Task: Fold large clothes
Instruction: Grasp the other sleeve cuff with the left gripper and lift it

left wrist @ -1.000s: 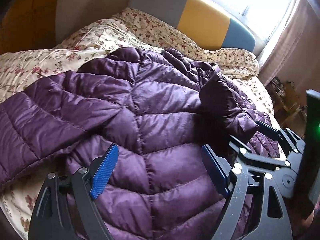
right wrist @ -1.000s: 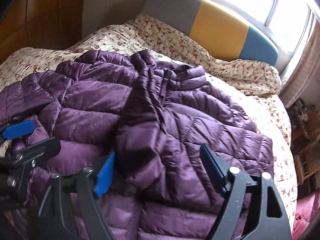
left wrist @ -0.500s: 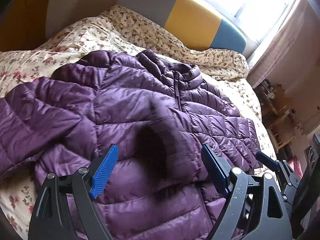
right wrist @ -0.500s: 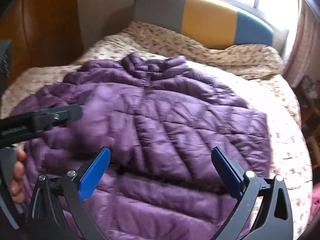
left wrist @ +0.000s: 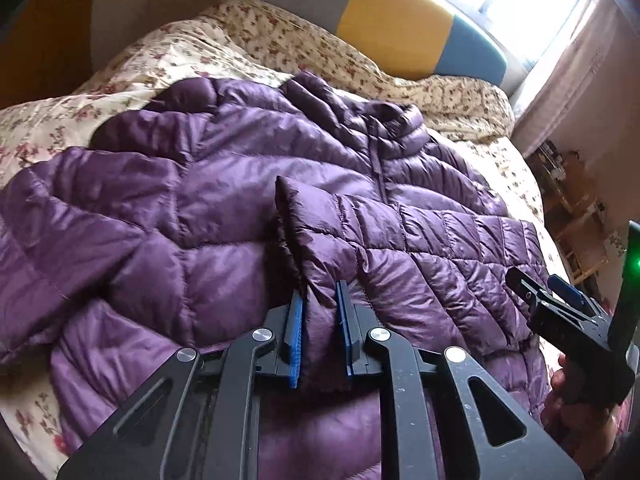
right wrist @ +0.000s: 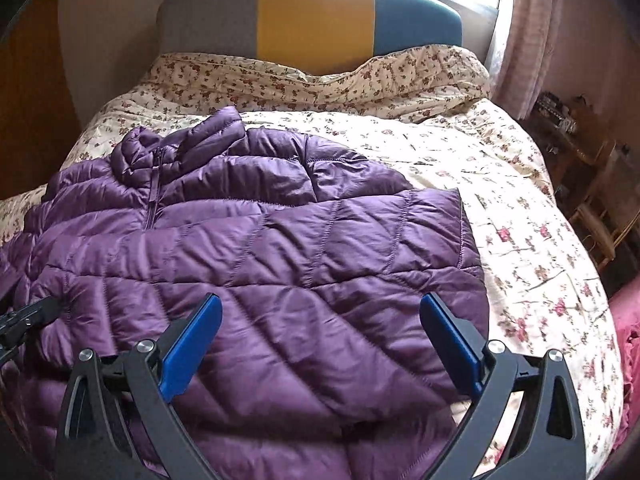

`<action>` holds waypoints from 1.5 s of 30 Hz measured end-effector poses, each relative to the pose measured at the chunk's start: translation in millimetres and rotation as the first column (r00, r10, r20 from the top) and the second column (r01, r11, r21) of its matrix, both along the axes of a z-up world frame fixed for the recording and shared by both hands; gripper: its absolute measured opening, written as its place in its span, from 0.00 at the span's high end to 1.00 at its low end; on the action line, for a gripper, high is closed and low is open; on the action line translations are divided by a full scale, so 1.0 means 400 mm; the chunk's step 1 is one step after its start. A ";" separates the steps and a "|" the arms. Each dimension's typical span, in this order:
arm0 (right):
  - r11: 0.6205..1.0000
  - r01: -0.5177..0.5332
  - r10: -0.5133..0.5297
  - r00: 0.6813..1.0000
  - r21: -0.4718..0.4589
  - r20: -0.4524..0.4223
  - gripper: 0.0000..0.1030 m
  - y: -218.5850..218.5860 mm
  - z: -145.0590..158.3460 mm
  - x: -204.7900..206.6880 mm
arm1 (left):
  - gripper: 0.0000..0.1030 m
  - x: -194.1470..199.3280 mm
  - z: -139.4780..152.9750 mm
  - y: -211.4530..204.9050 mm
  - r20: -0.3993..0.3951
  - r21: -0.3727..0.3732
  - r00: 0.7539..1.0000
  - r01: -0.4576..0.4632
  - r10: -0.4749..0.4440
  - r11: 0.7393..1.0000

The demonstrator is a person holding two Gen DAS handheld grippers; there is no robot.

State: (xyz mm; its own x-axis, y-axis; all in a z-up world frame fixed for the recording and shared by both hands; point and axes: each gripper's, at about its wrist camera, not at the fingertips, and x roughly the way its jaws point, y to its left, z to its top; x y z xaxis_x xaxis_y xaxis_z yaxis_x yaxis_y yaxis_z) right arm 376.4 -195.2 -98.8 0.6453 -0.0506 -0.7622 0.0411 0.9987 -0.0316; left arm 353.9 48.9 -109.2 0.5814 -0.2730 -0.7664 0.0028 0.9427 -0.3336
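A purple quilted puffer jacket [left wrist: 208,208] lies front-up on a floral bedspread, collar toward the headboard; it also shows in the right wrist view [right wrist: 280,248]. One sleeve [left wrist: 320,236] lies folded across the chest. My left gripper [left wrist: 320,304] is shut on the near edge of that sleeve, fabric pinched between its blue pads. My right gripper [right wrist: 320,336] is open and empty, hovering just above the jacket's lower right part; it also shows at the right edge of the left wrist view [left wrist: 560,292].
The floral bedspread [right wrist: 520,208] covers the bed. A grey, yellow and blue headboard [right wrist: 316,20] stands at the far end under a bright window. Wooden furniture [right wrist: 592,184] and a pink curtain [right wrist: 528,20] are on the right.
My left gripper has closed on the folded sleeve, having been open before. My right gripper has swung to the right, over the jacket's right side, and stays open.
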 end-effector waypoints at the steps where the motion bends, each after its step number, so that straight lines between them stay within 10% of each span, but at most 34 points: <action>1: 1.000 0.000 0.000 1.000 0.008 -0.005 0.05 -0.002 -0.005 0.010 | 0.89 0.002 0.001 0.011 0.005 -0.001 1.000 -0.009 0.009 1.000; 13: 0.999 -0.012 0.014 0.999 0.043 -0.043 0.03 0.029 -0.096 0.074 | 0.87 0.015 -0.004 0.066 0.031 0.081 0.996 -0.082 0.080 0.993; 18: 0.999 0.015 -0.012 0.998 0.048 -0.058 0.02 0.038 -0.135 0.090 | 0.35 -0.042 0.042 0.083 0.134 0.102 0.972 -0.209 0.195 0.972; 24: 0.999 0.017 -0.015 0.999 0.047 -0.048 0.02 0.039 -0.145 0.092 | 0.35 -0.070 0.084 0.012 0.197 0.085 0.976 -0.116 0.098 0.990; 36: 0.998 0.009 -0.007 0.999 0.055 -0.033 0.02 0.032 -0.155 0.085 | 0.37 0.051 -0.061 -0.053 0.056 0.185 0.998 -0.052 0.042 0.981; 45: 0.998 0.009 -0.008 1.000 0.057 -0.025 0.02 0.033 -0.152 0.083 | 0.18 -0.155 0.019 0.102 0.059 -0.001 0.978 -0.199 0.198 0.980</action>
State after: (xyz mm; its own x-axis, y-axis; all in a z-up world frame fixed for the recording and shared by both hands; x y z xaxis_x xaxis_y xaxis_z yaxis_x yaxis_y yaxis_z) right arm 409.4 -182.0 -159.7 0.6262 -0.0120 -0.7796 0.0494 0.9985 0.0242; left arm 291.8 89.9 -101.6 0.6679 -0.1440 -0.7302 -0.1650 0.9280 -0.3340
